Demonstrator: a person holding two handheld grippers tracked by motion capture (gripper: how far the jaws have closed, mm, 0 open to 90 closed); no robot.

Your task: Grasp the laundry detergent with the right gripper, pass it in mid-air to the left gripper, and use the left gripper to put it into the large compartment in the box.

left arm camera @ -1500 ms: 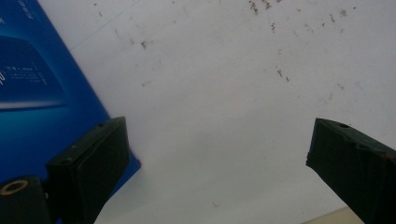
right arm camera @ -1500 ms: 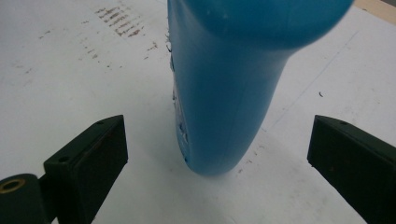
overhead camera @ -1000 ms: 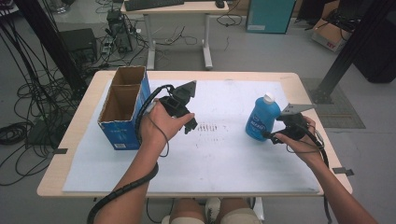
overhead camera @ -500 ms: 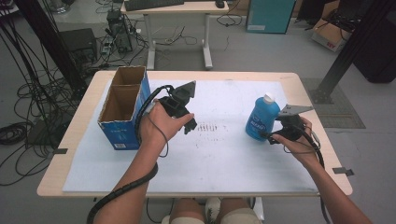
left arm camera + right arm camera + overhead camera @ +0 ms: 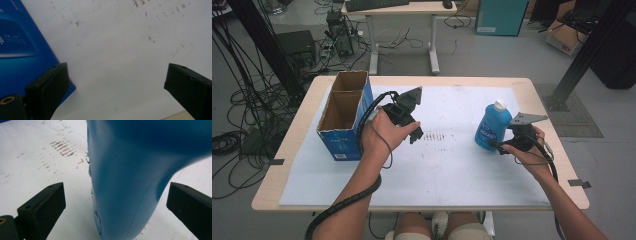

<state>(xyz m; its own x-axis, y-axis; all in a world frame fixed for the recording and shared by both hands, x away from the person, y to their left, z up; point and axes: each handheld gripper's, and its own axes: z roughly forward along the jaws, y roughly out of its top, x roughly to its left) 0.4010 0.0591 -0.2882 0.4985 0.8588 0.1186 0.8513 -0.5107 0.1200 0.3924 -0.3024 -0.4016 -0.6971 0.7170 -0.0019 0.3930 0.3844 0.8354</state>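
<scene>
A: Report the large items first, with reference to the blue bottle.

B: The tabletop (image 5: 302, 130) carries a white sheet (image 5: 452, 170) over most of its surface. The blue bottle (image 5: 490, 126) stands upright on the sheet toward its right side. A blue cardboard box (image 5: 343, 120) with two open compartments stands well to the left of the bottle, at the sheet's left edge. Neither the box nor the bottle has shifted over the last second.

A: Position of the hands?

B: The left hand (image 5: 384, 135) holds the left gripper (image 5: 411, 98) between the box and the bottle, nearer the box, unchanged from the earlier frames. The right hand (image 5: 528, 152) holds the right gripper (image 5: 498, 144) just to the right of the bottle. Compared with one second ago, this gripper sits slightly closer to the bottle's lower body.

A: State of the fingers?

B: In the left gripper view, the fingers (image 5: 47, 87) are spread wide over bare sheet, with the box wall beside the left one. In the right gripper view, the fingers (image 5: 42, 206) are also spread wide, one on each side of the bottle's base; the bottle body lies between them, and there is a gap on both sides.

A: Smaller details?

B: A patch of dark scuff marks (image 5: 437, 136) lies on the sheet left of the bottle. The bottle has a white cap (image 5: 498, 104).
</scene>
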